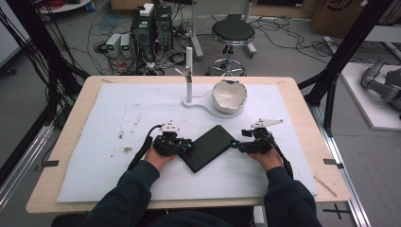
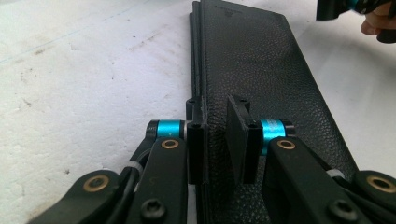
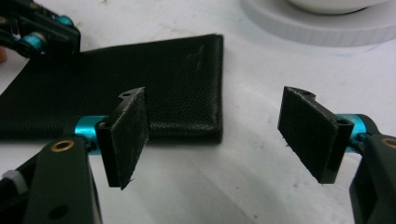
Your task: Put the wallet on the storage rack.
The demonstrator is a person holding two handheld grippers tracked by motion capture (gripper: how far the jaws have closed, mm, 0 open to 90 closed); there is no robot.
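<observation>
A flat black leather case [image 1: 210,147] lies slantwise on the white mat, between my two hands. My left gripper [image 1: 189,145] is at the case's near left end. In the left gripper view the case [image 2: 261,70] runs away from the left gripper [image 2: 218,105], whose jaws stand a narrow gap apart. One pad is beside the case's edge, the other over its top, and leather shows in the gap. My right gripper [image 1: 235,144] is at the far right corner. In the right gripper view the right gripper [image 3: 215,93] is wide open before the case [image 3: 140,79], nothing between the pads.
A white bowl [image 1: 229,96] with a jagged rim sits on a round white base, with a white post [image 1: 189,75] beside it, behind the case. The white mat [image 1: 118,123] covers most of the wooden table. A stool [image 1: 232,32] and cables are on the floor beyond.
</observation>
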